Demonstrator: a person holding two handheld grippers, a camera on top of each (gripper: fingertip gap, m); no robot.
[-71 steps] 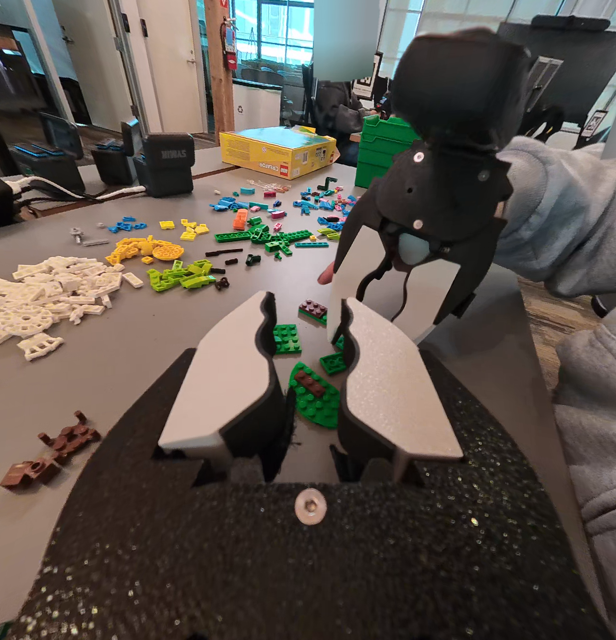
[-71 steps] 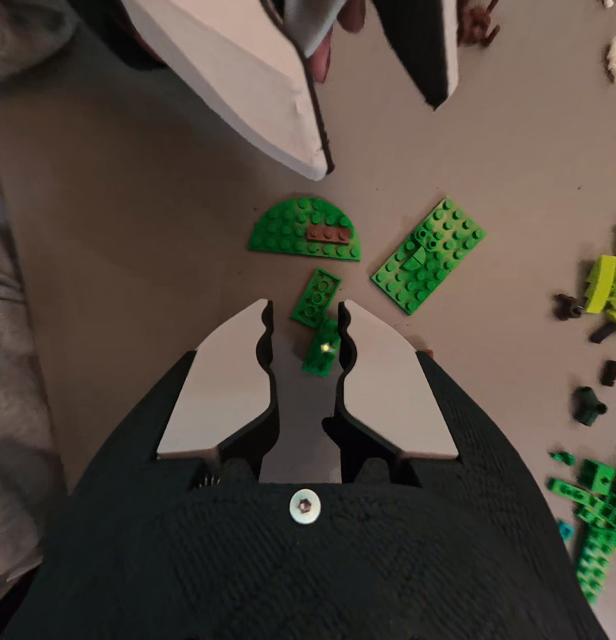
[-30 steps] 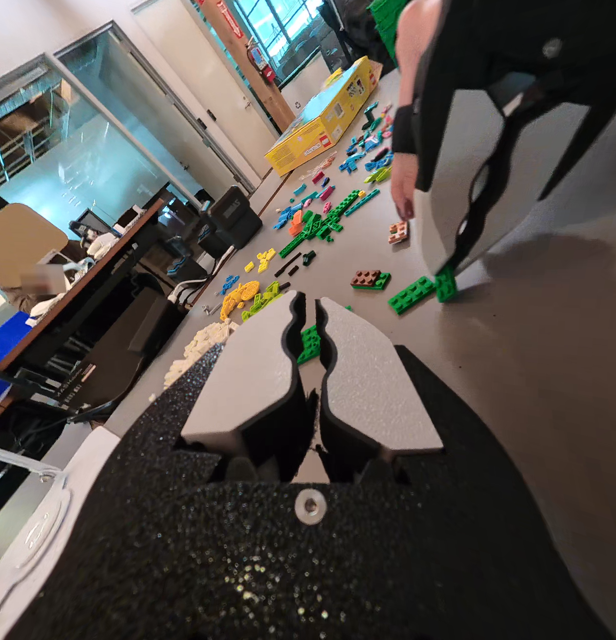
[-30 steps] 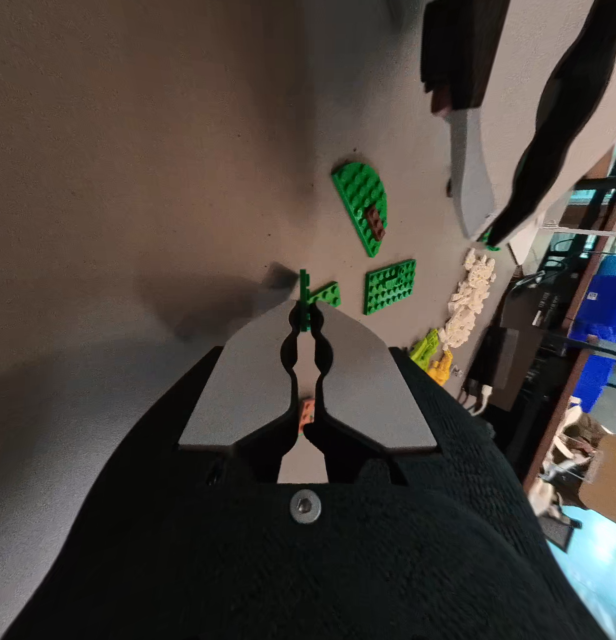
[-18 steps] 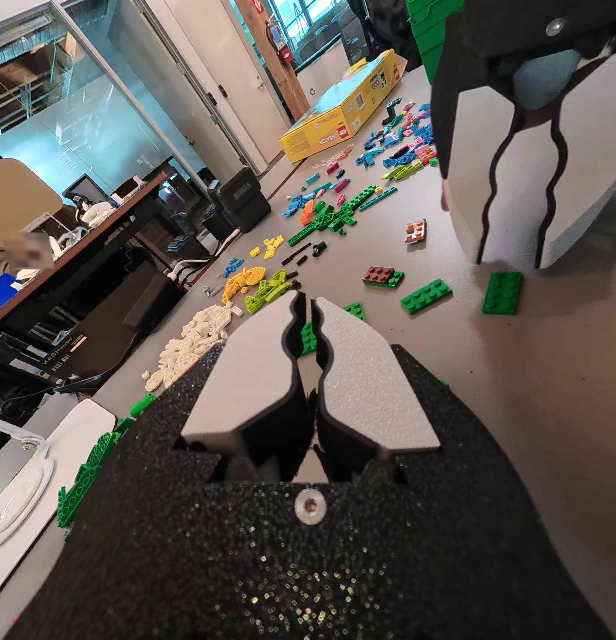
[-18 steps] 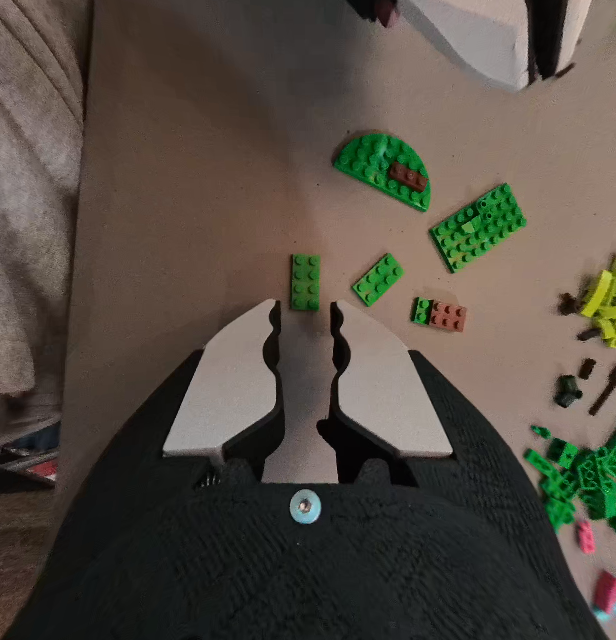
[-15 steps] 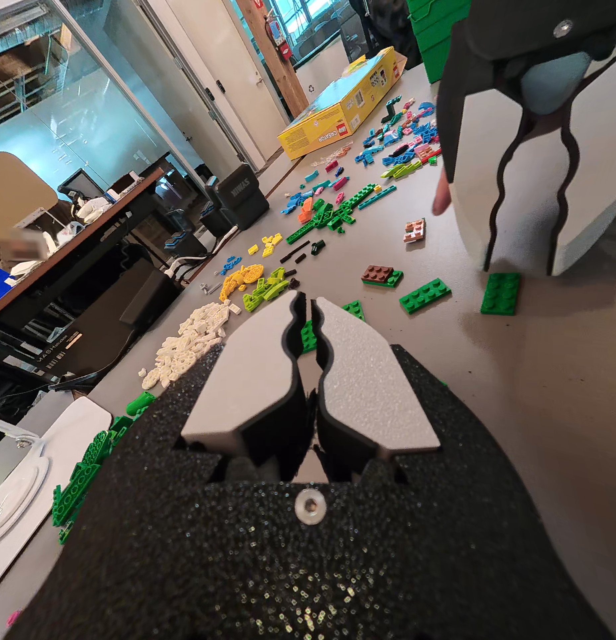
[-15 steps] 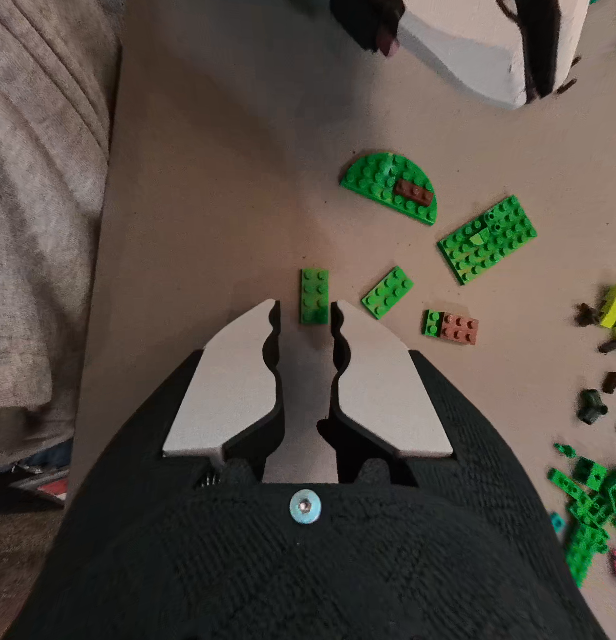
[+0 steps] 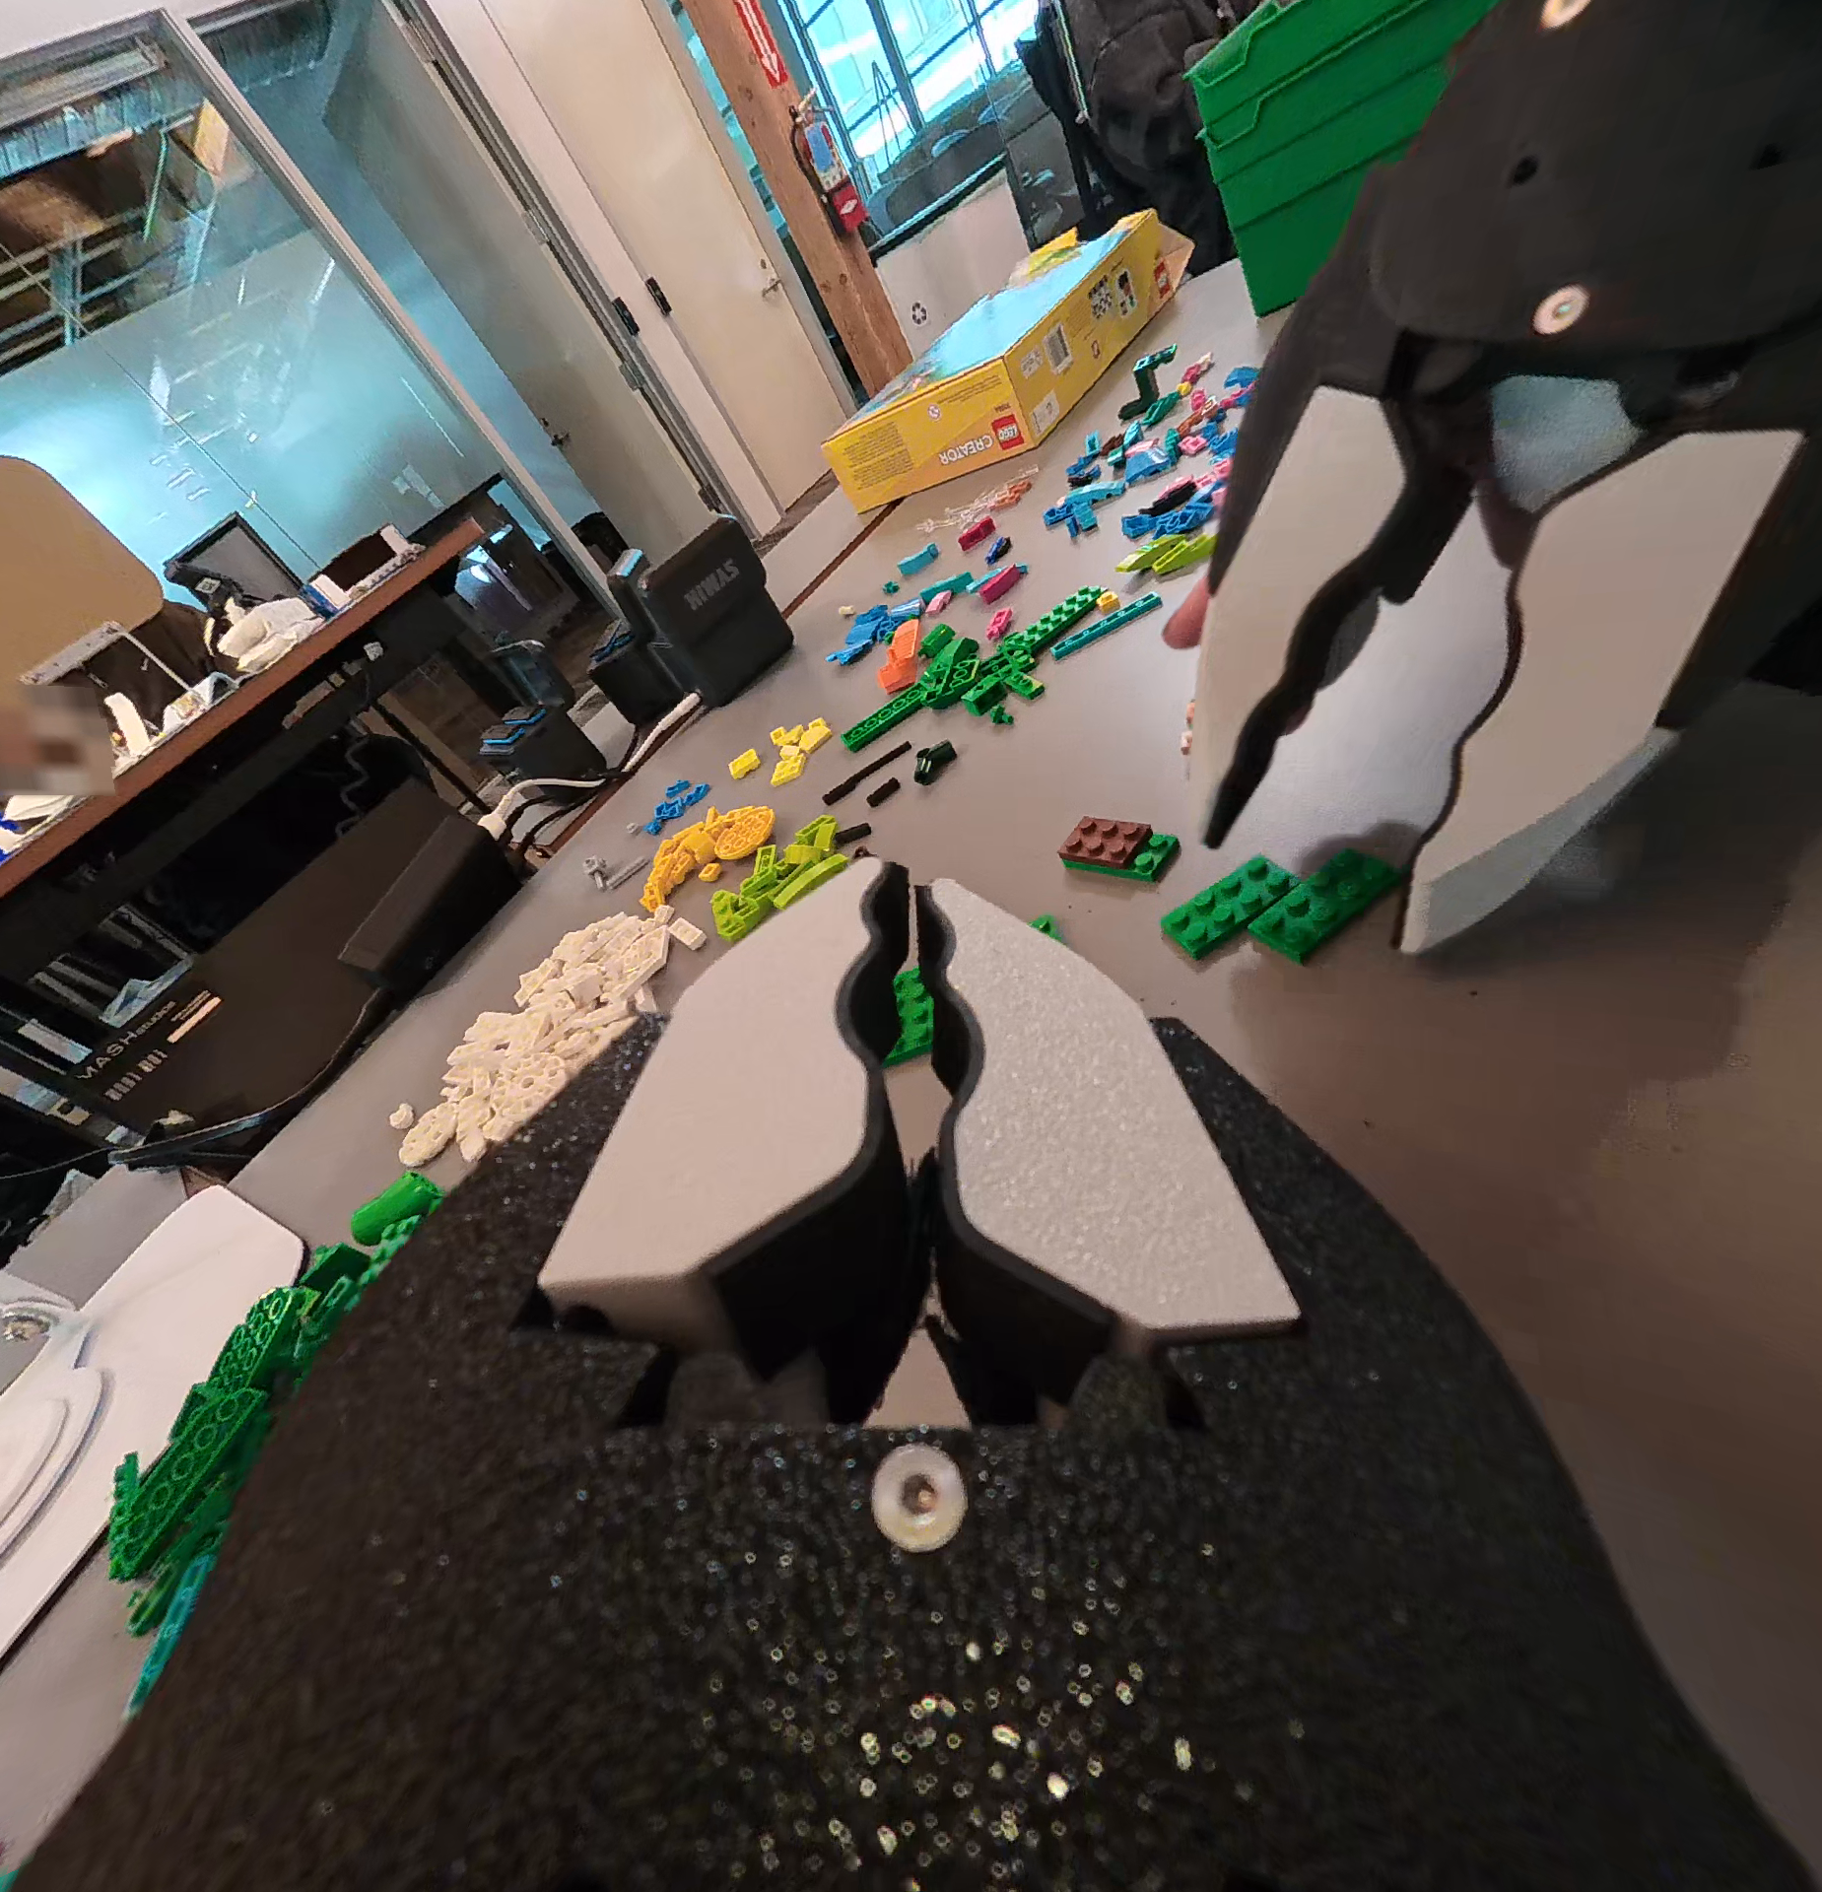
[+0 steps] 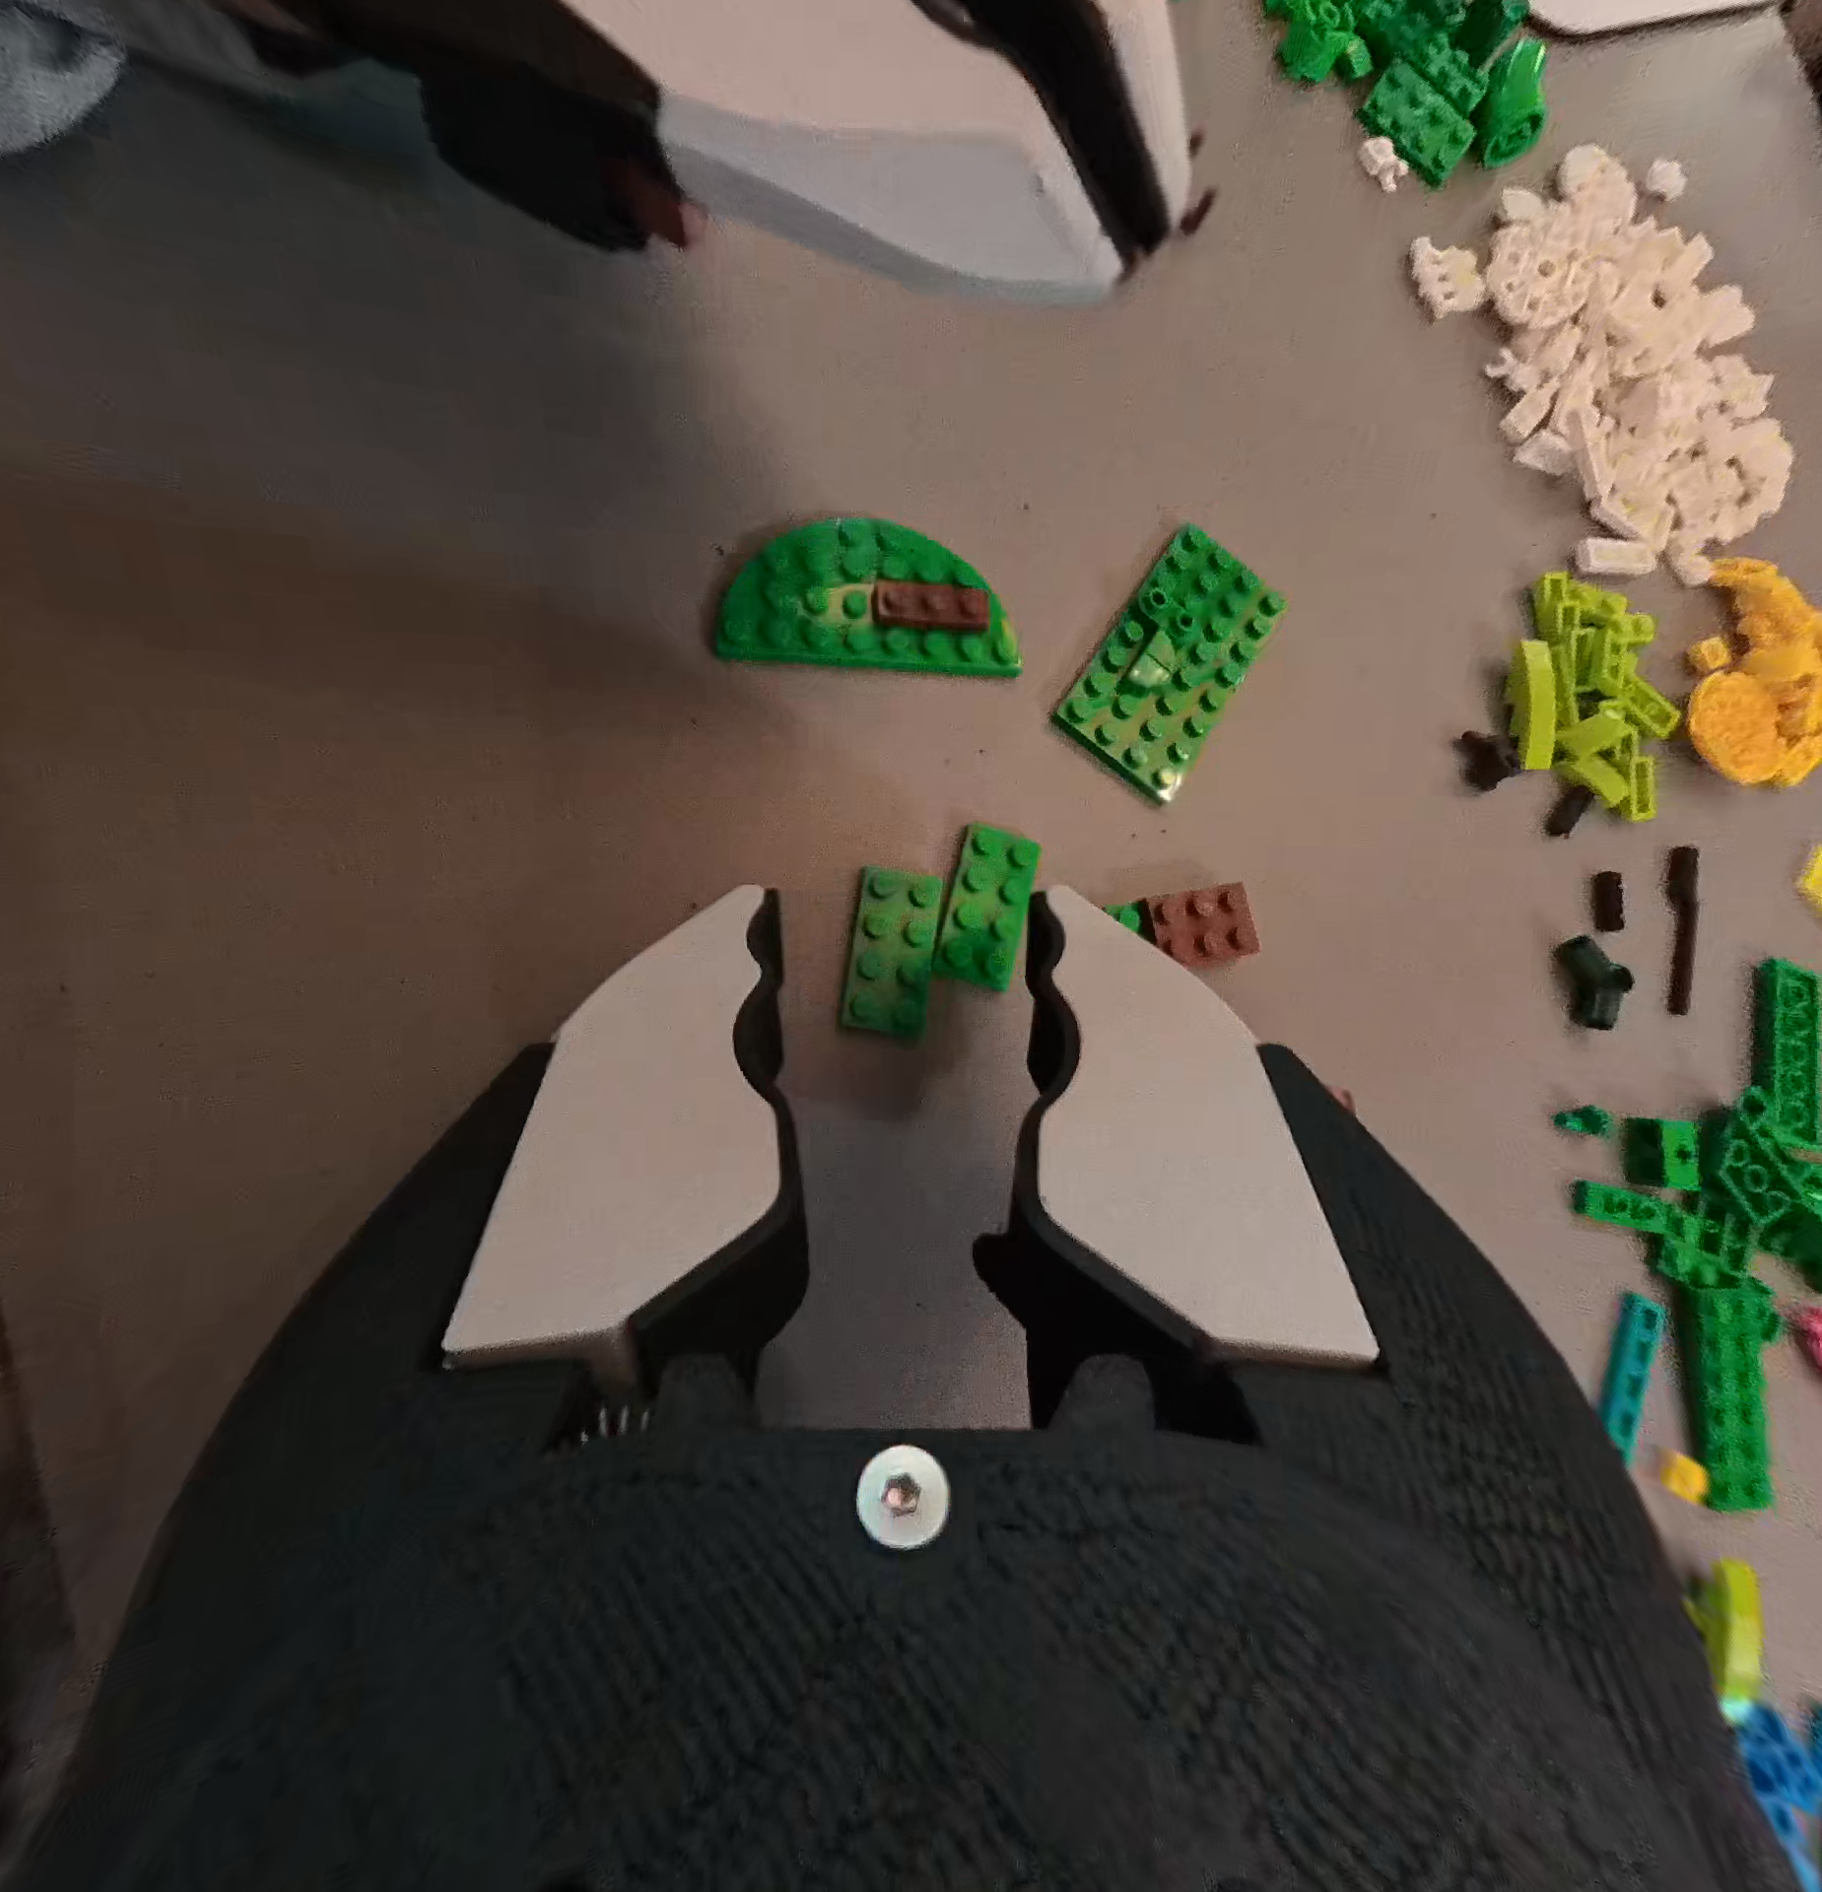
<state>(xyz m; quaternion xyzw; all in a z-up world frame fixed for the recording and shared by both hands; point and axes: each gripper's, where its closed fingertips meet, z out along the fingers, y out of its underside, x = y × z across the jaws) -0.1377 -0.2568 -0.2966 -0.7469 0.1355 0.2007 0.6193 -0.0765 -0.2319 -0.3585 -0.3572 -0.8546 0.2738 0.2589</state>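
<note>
Two small green plates [image 10: 891, 952] [image 10: 988, 906] lie flat side by side on the grey table [image 10: 374, 717]. My right gripper [image 10: 901, 901] is open and straddles them. Its right fingertip [image 10: 1065, 921] is close to the right plate, and the left fingertip stands clear of the left plate. The left wrist view shows the same plates [image 9: 1229, 906] [image 9: 1321, 901] under the right gripper [image 9: 1316, 889]. My left gripper [image 9: 906, 880] is shut with nothing between its tips. It hovers low over the table, and a green plate [image 9: 912, 1008] lies behind its fingers. It also shows in the right wrist view [image 10: 1142, 246].
A half-round green plate [image 10: 845, 604] carrying a brown strip [image 10: 932, 604] and a rectangular green plate [image 10: 1173, 665] lie ahead. A brown piece on green [image 10: 1198, 921] sits right of the fingers. Piles of white [image 10: 1633, 389], lime [image 10: 1582, 706] and yellow-orange [image 10: 1766, 696] pieces lie right. A yellow box [image 9: 999, 410] stands far back.
My right gripper let go of the green plate it held on edge, and the plate now lies flat. The jaws opened wider and now straddle both plates, which lie together. My left gripper stayed shut.
</note>
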